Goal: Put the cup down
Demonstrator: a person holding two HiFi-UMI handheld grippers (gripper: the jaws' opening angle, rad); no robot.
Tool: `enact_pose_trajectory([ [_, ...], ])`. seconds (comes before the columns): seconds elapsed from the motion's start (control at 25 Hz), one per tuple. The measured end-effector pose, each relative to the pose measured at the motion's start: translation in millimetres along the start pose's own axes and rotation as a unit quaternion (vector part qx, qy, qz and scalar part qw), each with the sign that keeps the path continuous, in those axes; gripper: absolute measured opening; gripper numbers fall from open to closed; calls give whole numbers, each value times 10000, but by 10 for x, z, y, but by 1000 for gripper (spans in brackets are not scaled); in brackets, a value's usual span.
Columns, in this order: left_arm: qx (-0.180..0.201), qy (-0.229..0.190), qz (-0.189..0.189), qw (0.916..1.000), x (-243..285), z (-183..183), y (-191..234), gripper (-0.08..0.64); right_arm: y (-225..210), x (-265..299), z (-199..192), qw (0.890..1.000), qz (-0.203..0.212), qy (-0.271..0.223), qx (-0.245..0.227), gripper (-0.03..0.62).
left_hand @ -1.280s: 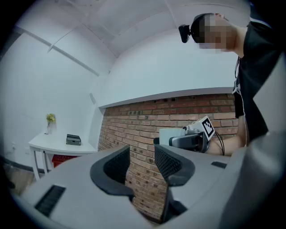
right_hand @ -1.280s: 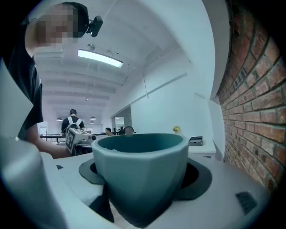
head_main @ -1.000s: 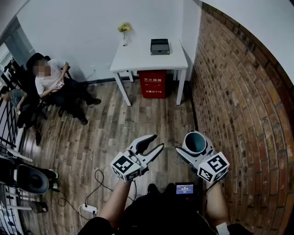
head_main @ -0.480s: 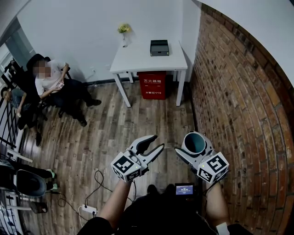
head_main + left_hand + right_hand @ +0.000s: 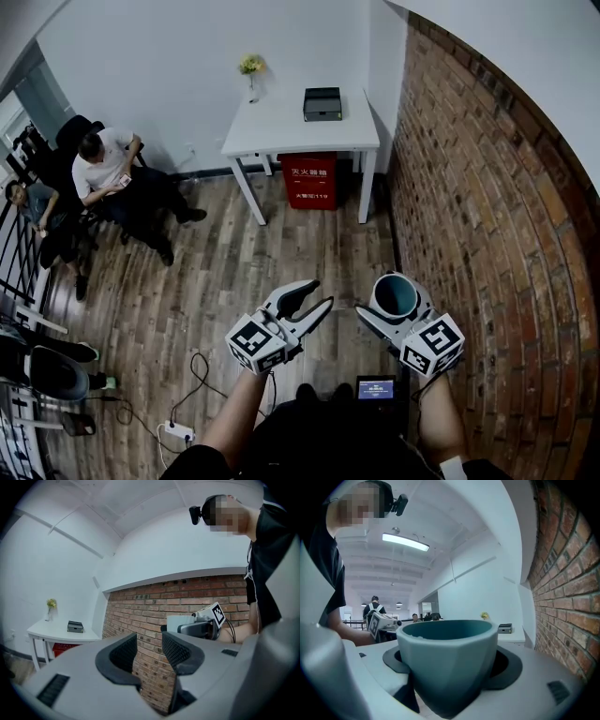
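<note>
– While our right gripper (image 5: 397,302) clamps the teal cup (image 5: 447,660) by its sides above the wooden floor (image 5: 216,272), how will it handle?
– Stiff, smooth, probably light and breakable, we judge, so we'd keep the hold across its wall. Our left gripper (image 5: 317,292) is empty with its jaws apart, and the white table (image 5: 281,127) is well ahead.

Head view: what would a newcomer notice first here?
The teal cup clamped in the right gripper stands out first, low at centre-right beside the brick wall. The left gripper next to it is open and empty. At the far wall stands a white table with a red box under it, and a person sits at the far left.
</note>
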State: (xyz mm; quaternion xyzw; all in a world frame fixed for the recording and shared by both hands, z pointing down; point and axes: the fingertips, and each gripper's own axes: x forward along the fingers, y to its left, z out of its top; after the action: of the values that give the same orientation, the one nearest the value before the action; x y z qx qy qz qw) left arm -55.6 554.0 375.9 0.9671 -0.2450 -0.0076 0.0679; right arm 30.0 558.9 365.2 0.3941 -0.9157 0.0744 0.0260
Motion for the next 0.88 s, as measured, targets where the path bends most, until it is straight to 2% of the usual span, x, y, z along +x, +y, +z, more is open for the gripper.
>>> enact_pose_trajectory([
  [0.44,6,-20,116,9999,390,-59,1,173,-388,-74,-51,10000,69,22,1,407],
  [0.88,-141,32,152,9998,607,-199,334,173,-662,145,-175,9998,89,156,110,407],
])
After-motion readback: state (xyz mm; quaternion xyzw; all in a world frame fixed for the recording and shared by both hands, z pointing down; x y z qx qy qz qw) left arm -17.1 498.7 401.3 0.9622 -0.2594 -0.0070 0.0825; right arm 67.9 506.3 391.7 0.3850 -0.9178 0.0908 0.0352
